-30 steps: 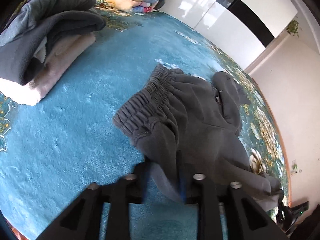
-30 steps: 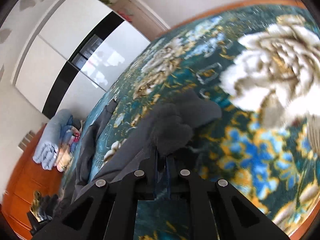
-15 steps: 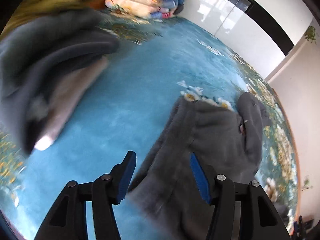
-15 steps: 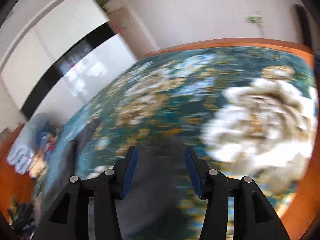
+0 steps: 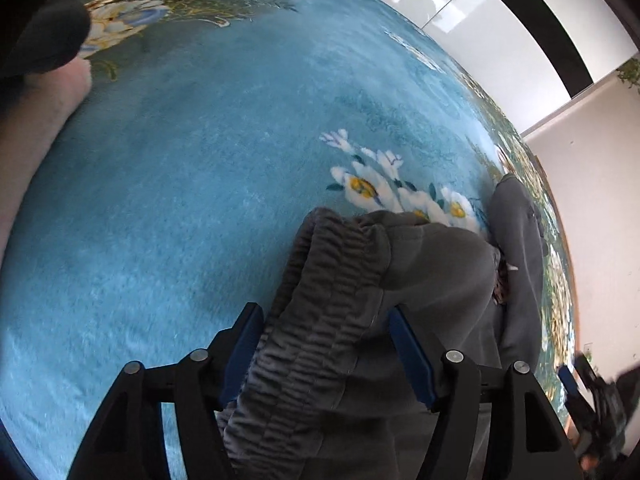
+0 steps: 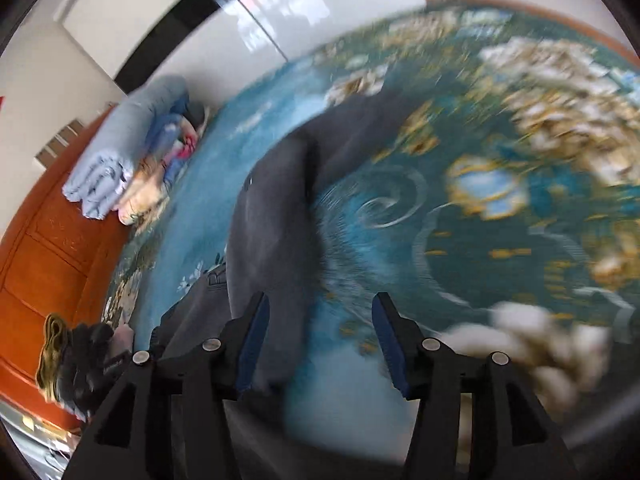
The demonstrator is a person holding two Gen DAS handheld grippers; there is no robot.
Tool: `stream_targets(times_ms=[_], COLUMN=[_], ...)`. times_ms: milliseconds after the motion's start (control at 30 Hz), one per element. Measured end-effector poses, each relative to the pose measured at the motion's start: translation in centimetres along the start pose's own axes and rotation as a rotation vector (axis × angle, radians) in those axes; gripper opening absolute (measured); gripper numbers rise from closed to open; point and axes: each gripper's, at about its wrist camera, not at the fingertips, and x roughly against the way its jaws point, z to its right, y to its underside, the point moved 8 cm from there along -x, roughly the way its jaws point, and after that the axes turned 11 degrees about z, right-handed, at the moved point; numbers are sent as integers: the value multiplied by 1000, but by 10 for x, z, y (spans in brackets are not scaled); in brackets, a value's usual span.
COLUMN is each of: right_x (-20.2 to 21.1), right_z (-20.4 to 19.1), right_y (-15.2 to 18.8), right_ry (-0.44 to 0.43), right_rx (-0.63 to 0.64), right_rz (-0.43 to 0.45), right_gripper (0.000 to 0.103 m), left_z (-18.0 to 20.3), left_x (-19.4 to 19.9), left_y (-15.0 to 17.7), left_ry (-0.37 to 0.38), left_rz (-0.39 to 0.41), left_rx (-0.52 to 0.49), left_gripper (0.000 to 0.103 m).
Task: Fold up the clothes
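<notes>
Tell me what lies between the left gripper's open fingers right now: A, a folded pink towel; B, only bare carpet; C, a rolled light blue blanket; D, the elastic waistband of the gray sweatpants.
D: in the left wrist view the left gripper stands open with the ribbed waistband of the gray sweatpants bunched between its blue pads.

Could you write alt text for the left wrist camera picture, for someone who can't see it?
A grey pair of sweatpants lies on a blue floral blanket, its gathered waistband between the open fingers of the left gripper. Folded clothes sit at the far left edge.
</notes>
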Motion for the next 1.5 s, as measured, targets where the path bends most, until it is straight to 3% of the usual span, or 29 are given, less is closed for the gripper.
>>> stream_targets(times_ms=[200, 367, 467, 500, 533, 567, 667, 867, 967, 1033, 1133, 1233, 1300, 1367, 1400, 1433, 1500], right_x=[-71, -108, -114, -113, -112, -110, -88, -22, 8, 13, 5, -3, 3, 17, 22, 26, 22], right_z=[-14, -18, -20, -23, -26, -29, -45, -98, -142, -159, -166, -152, -140, -121, -109, -96, -60], right_y=[-11, -16, -16, -15, -15, -15, -21, -32, -4, 22, 56, 73, 72, 62, 54, 45, 25], right_ry=[-4, 15, 19, 19, 19, 18, 13, -32, -157, -187, -196, -201, -244, -293, -292, -285, -241], right_rx=[-119, -164, -185, -185, -184, -179, -117, 64, 179, 252, 307, 273, 210, 149, 125, 99, 8], right_rz=[1, 11, 23, 26, 28, 33, 70, 178, 144, 91, 3, -56, -57, -15, 15, 45, 84], right_gripper=[55, 55, 51, 44, 22, 9, 8, 8, 8, 8, 10, 10, 20, 46, 53, 59, 59], left_z=[10, 13, 17, 18, 19, 20, 23, 8, -6, -13, -14, -12, -13, -16, -18, -21, -25], left_x=[-1, -4, -2, -1, 0, 2, 9, 55, 73, 76, 74, 76, 78, 77, 75, 73, 66], left_y=[-8, -7, -6, -5, -4, -4, -4, -22, -25, -20, -7, 2, 2, 1, 1, 1, 3], left_ry=[19, -12, 4, 9, 10, 12, 18, 16, 13, 3, -44, -80, -68, -51, -50, -51, -67], left_rz=[18, 24, 30, 32, 35, 39, 58, 169, 187, 181, 165, 157, 147, 134, 127, 120, 103], left_rx=[-21, -47, -39, -34, -29, -22, 5, 52, 63, 59, 3, -55, -47, -22, -9, 4, 17], left_gripper=[66, 57, 46, 42, 39, 37, 33, 29, 29, 29, 29, 30, 31, 33, 34, 35, 36])
